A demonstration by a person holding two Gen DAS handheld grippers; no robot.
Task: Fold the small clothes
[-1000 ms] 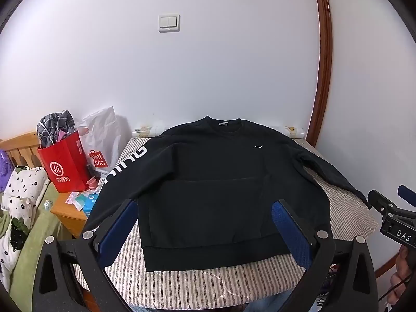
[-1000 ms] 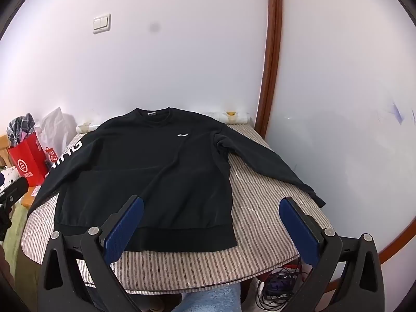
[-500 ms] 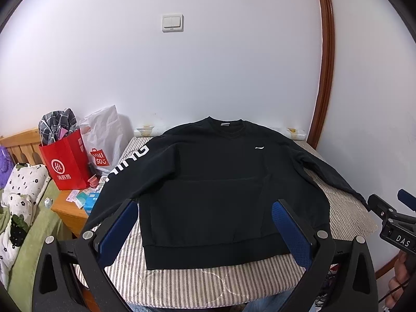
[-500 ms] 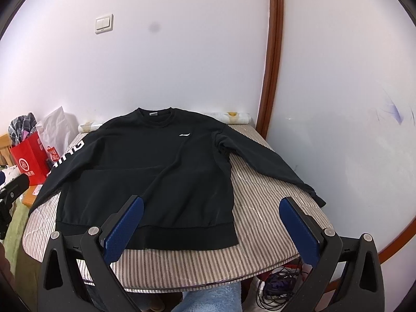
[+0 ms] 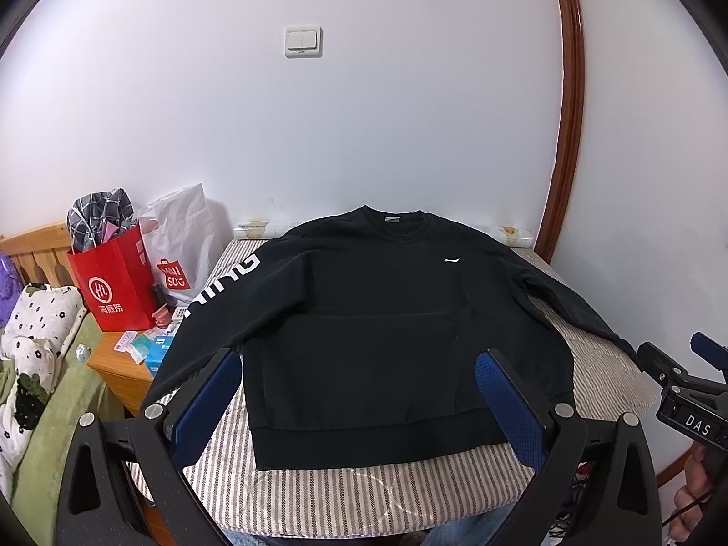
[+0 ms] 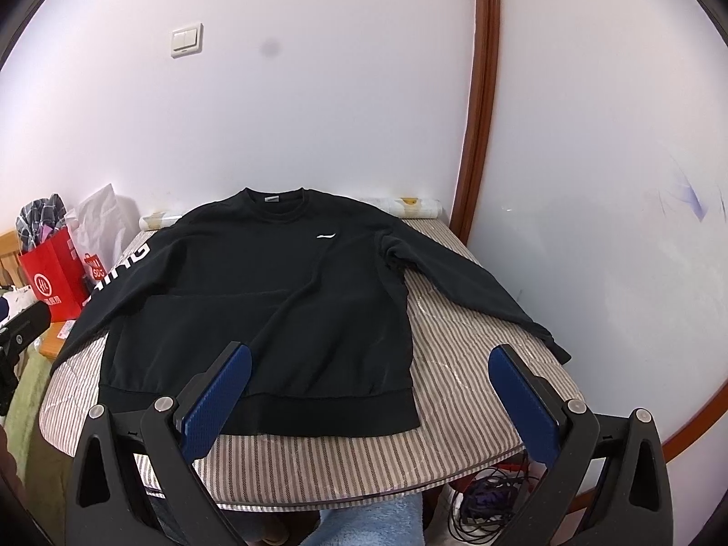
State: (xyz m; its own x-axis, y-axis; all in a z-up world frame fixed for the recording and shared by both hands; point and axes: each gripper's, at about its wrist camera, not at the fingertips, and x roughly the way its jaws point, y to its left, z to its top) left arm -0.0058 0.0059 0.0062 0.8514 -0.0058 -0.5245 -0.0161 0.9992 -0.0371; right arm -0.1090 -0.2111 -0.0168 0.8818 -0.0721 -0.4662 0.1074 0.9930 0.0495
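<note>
Black sweatshirt (image 5: pixel 377 318) spread flat, front up, on striped tabletop (image 6: pixel 464 355), collar toward wall, both sleeves angled outward. Left tongs (image 5: pixel 359 377) wide apart, empty, above sweatshirt hem. Right tongs (image 6: pixel 371 380) likewise spread, empty, over hem's right corner.

One sweatshirt (image 5: pixel 386 318), two bags (image 5: pixel 118 282), two grippers (image 5: pixel 359 398).

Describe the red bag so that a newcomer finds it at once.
Left of the striped table holding the black sweatshirt stands a wooden nightstand. The red bag sits on it, checked cloth poking out, beside a white bag.
</note>
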